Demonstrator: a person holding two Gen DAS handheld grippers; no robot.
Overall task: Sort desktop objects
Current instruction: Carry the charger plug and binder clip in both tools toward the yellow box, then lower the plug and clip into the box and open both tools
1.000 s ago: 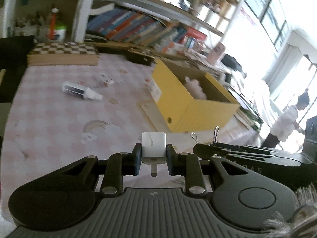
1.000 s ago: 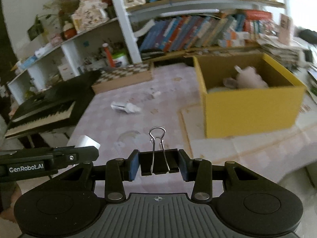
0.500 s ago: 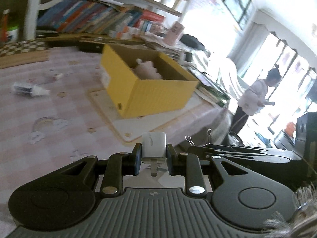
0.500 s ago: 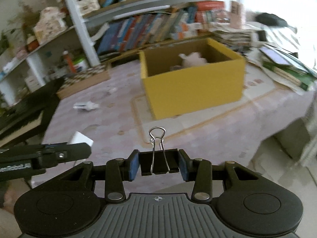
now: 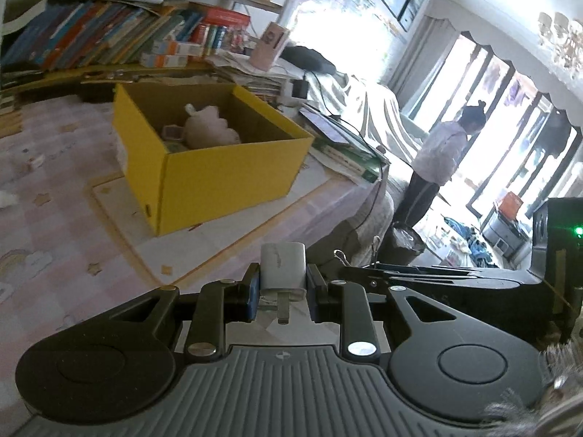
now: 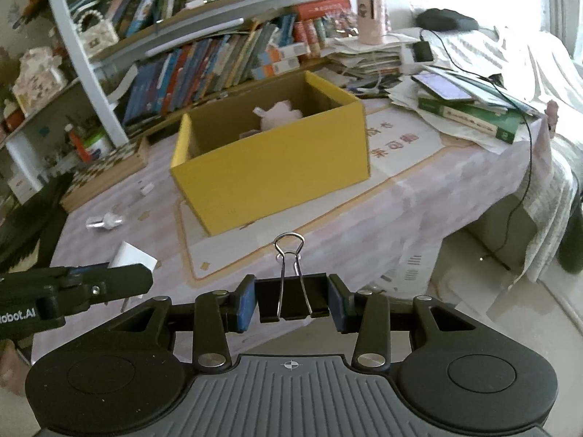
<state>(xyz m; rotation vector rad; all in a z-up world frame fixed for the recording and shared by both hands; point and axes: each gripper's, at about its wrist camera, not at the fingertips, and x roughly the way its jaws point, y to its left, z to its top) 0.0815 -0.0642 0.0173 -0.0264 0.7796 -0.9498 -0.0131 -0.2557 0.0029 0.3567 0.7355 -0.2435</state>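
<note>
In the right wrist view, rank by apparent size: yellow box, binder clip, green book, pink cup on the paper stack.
1. Yellow box, largest by far.
2. Green book and binder clip look about alike; the clip sits right at the camera in the right gripper, so no ranking between them.
3. Pink cup, smallest.

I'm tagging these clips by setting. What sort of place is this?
Most likely a lived-in home room, a study or living room. Crowded white shelves of colourful books line the wall, a table under a pink checked cloth holds an open yellow cardboard box, and draped furniture stands beside tall windows.
</note>
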